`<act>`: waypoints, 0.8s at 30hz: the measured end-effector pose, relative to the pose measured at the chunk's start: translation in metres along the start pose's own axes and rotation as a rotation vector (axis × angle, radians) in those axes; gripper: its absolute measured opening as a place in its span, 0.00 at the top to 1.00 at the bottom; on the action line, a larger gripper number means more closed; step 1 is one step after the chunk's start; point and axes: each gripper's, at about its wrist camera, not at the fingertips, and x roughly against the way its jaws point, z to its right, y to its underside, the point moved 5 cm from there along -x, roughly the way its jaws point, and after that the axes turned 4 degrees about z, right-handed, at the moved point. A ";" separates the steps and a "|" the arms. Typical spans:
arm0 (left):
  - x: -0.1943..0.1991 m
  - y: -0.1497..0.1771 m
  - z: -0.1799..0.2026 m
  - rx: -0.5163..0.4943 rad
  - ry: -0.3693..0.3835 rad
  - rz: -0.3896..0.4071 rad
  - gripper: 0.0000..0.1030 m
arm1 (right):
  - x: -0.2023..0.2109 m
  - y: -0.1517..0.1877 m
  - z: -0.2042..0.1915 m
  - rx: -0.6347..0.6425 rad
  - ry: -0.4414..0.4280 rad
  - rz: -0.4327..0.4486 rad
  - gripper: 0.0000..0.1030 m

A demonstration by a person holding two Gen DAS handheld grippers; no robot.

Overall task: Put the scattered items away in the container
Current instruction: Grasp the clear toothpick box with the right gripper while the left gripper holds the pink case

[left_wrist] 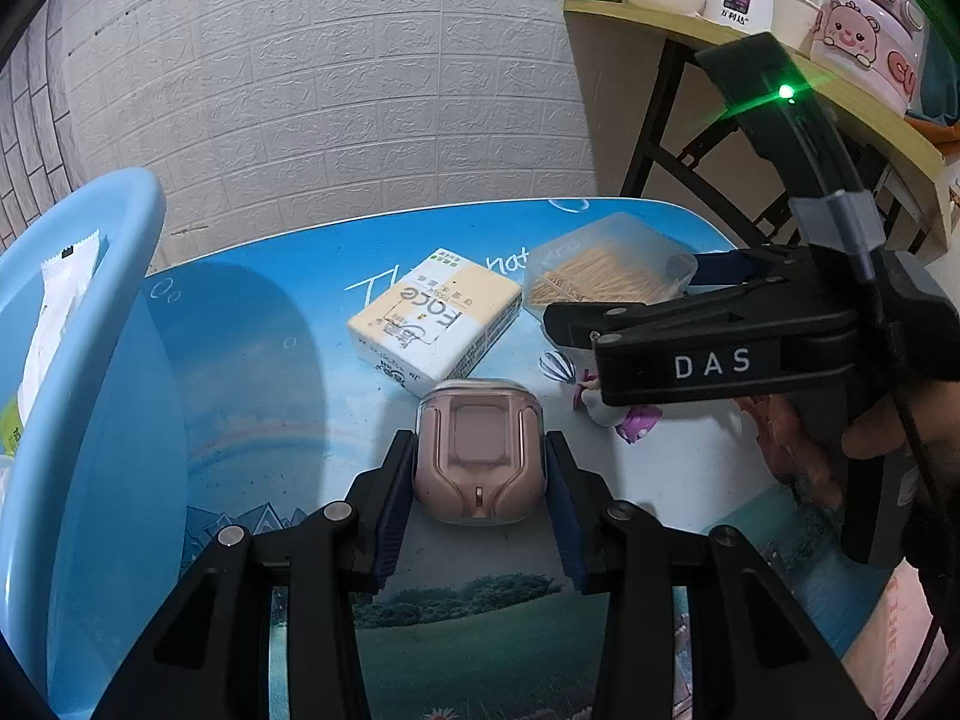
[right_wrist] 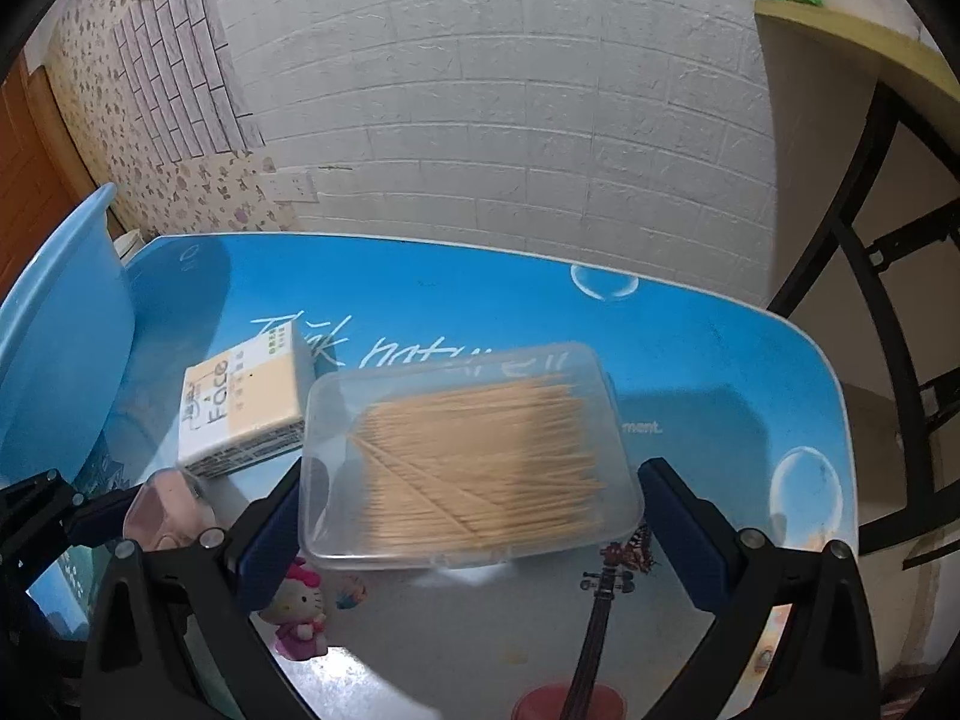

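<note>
Pink earbud case (left_wrist: 479, 450) sits clamped in my left gripper (left_wrist: 480, 498) jaws; blue basin (left_wrist: 90, 324) lies just left. Right gripper (right_wrist: 474, 516) jaws stand apart, straddling the toothpick box (right_wrist: 468, 456) near the bench's far edge.

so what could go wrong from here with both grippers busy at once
The left gripper pinches the smooth pink earbud case only at its sides, so it could slip on the way to the blue basin. The right gripper straddles the toothpick box, open; an off-centre squeeze might pop its lid or nudge the tissue pack.
</note>
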 end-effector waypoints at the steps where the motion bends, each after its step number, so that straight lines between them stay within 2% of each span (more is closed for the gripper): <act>1: 0.000 0.000 0.000 -0.001 -0.001 0.000 0.62 | 0.000 0.000 -0.001 0.009 0.000 0.006 0.02; 3: 0.002 0.001 -0.001 -0.003 -0.004 0.000 0.62 | 0.002 0.001 -0.005 0.035 0.002 0.022 0.09; 14: 0.003 0.002 0.000 -0.012 -0.033 0.003 0.62 | 0.011 0.003 0.001 -0.016 -0.015 0.053 0.10; 24: 0.025 0.001 0.008 -0.014 -0.035 0.031 0.62 | 0.046 0.008 0.007 -0.076 -0.007 0.093 0.10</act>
